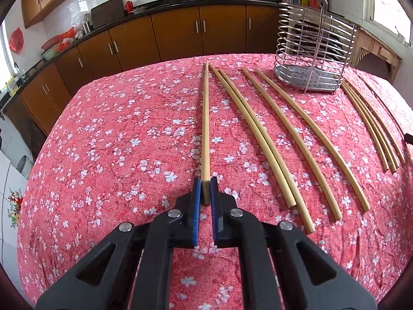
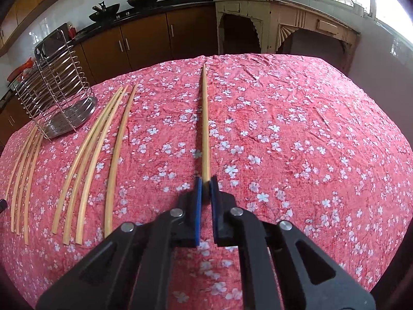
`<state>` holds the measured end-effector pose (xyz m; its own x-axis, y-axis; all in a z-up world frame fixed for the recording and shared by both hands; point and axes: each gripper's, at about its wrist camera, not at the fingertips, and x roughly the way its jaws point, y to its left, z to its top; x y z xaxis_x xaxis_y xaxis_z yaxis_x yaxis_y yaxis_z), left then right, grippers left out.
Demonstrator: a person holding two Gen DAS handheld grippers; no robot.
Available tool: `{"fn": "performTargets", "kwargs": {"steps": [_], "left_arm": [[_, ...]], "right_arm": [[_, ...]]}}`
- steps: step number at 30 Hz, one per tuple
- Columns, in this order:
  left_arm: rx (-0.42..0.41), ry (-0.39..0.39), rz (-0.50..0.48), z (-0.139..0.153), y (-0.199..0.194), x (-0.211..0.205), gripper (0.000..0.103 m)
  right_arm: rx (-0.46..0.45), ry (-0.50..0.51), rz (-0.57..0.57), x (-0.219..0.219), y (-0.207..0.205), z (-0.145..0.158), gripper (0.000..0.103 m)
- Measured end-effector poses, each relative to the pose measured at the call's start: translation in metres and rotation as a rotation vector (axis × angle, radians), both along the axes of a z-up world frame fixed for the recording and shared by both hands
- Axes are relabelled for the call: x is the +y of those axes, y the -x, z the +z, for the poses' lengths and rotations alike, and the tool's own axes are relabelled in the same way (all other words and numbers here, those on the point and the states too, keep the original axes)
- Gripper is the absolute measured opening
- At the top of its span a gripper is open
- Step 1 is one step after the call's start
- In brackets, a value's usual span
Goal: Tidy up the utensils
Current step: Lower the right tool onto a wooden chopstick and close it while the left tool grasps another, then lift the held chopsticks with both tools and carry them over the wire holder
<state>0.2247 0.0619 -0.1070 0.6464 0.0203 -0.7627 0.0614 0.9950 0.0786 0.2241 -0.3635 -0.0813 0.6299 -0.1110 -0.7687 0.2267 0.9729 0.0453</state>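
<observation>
My left gripper point(image 1: 205, 180) is shut on the near end of a bamboo chopstick point(image 1: 205, 118) that points straight away, low over the red floral tablecloth point(image 1: 116, 142). My right gripper point(image 2: 205, 179) is shut on another bamboo chopstick point(image 2: 205, 121), also pointing away. Several loose chopsticks point(image 1: 281, 139) lie side by side on the cloth to the right of my left gripper; in the right wrist view they lie at the left point(image 2: 87, 165). A wire utensil holder point(image 1: 313, 49) stands at the far side; it also shows in the right wrist view point(image 2: 58, 87).
Brown kitchen cabinets point(image 1: 178, 33) and a dark counter with woks run behind the table. A cream wooden side table point(image 2: 284, 20) stands beyond the far right edge. The tablecloth point(image 2: 296, 142) covers the whole table, with bare cloth right of my right gripper.
</observation>
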Motion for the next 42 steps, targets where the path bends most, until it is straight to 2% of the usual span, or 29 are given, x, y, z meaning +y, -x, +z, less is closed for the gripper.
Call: {"fn": "performTargets", "kwargs": {"steps": [5,12,16,21,25,30,42], "left_arm": [[-0.082,0.009,0.001,0.022,0.021,0.007,0.007],[-0.270,0.043,0.025,0.082,0.048,0.018,0.007],[-0.357,0.050,0.039,0.113,0.044,0.025,0.007],[-0.432,0.063,0.068,0.142,0.037,0.031,0.007],[-0.469,0.061,0.090,0.156,0.029,0.034,0.007],[-0.489,0.065,0.114,0.170,0.020,0.039,0.007],[-0.515,0.056,0.131,0.180,0.021,0.041,0.007]], "right_arm": [[-0.067,0.043,0.005,0.004,0.020,0.023,0.008],[-0.216,0.112,0.010,0.011,0.046,0.070,0.008],[-0.310,0.152,0.013,0.014,0.050,0.100,0.007],[-0.380,0.171,0.023,0.017,0.043,0.129,0.007],[-0.420,0.179,0.036,0.020,0.032,0.146,0.007],[-0.433,0.140,0.036,0.013,0.018,0.157,0.007],[-0.476,0.100,0.052,0.010,0.017,0.180,0.007]]}}
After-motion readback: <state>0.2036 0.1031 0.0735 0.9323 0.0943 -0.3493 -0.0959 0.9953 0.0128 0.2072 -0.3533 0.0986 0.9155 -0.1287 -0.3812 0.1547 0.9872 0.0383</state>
